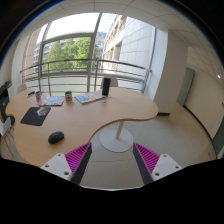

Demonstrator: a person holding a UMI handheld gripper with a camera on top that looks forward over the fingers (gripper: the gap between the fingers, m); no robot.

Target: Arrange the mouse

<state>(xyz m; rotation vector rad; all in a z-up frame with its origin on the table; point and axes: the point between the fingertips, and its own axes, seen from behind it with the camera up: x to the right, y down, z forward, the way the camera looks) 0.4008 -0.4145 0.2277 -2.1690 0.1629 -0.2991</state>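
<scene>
Nearest the camera, the gripper (110, 160) hangs with its two fingers (78, 164) spread wide apart, released, gripping nothing; magenta ribbed pads (147, 155) face each other across bare grey floor (170, 125). Fingers sit off the tabletop, short of its curved front edge.

Just beyond the left finger: small dark rounded computer mouse (56, 137), resting directly on the curved light-wood tabletop (95, 118), close to the tabletop's near edge. Mouse lies ahead and to the left of the fingers, not between them, apart from both.

Further back on the same side: black rectangular mouse mat (35, 115), flat on the wood, separate from the mouse. Mouse is off the mat, nearer the fingers than the mat is.

Under the tabletop's inward curve: white round pedestal base (117, 139) on the floor.

Towards the far edge of the tabletop: flat light-blue booklet or paper (89, 98), a small dark upright cup-like item (68, 97) beside it (identity uncertain), and a tall dark cylindrical object (105, 87).

Beyond the tabletop: large window (72, 50) with green foliage and a pale building outside.
</scene>
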